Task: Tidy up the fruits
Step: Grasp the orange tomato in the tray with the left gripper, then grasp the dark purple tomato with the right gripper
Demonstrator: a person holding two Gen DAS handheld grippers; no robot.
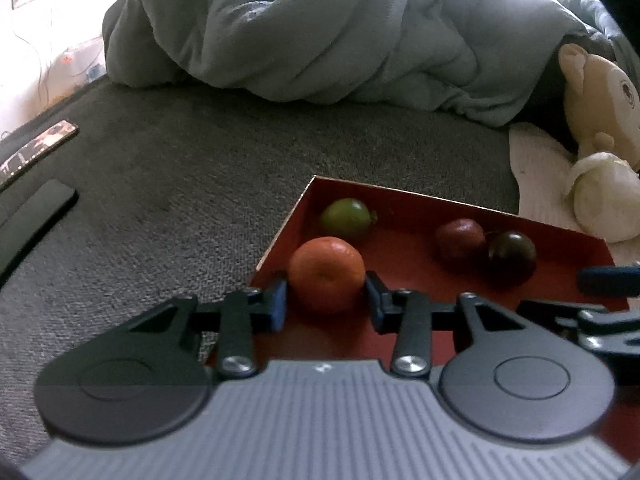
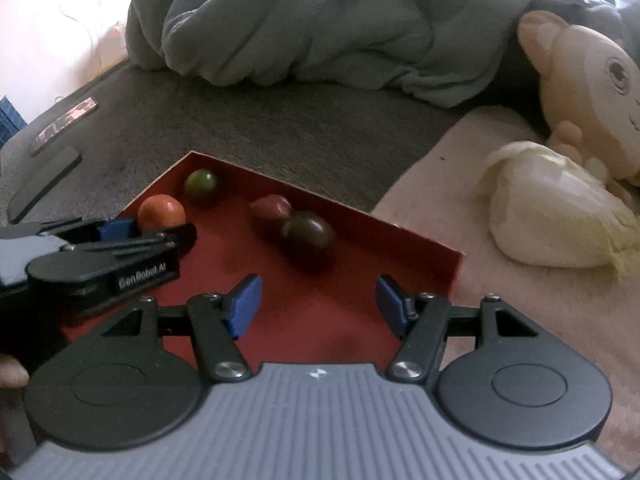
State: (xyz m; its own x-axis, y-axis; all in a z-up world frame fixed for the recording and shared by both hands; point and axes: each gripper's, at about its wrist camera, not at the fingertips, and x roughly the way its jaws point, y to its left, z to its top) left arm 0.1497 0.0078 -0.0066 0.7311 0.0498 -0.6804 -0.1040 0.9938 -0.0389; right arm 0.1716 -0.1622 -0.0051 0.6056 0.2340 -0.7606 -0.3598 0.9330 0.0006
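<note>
A red tray (image 1: 400, 272) (image 2: 320, 312) lies on a grey bed surface. In it are an orange (image 1: 326, 274) (image 2: 161, 212), a green lime (image 1: 346, 219) (image 2: 201, 185), a red fruit (image 1: 459, 240) (image 2: 271, 207) and a dark plum-like fruit (image 1: 512, 254) (image 2: 307, 234). My left gripper (image 1: 326, 302) (image 2: 150, 230) has its blue pads on both sides of the orange, close around it in the tray's left corner. My right gripper (image 2: 318, 306) is open and empty above the tray's near part; its tip shows in the left wrist view (image 1: 608, 280).
A crumpled grey-green blanket (image 1: 320, 28) fills the back. A plush toy (image 2: 592, 92) and a pale cabbage-like vegetable (image 2: 552, 208) lie on a light cloth (image 2: 460, 280) at right. A black slab (image 1: 36, 216) and a phone (image 1: 36, 148) lie at left.
</note>
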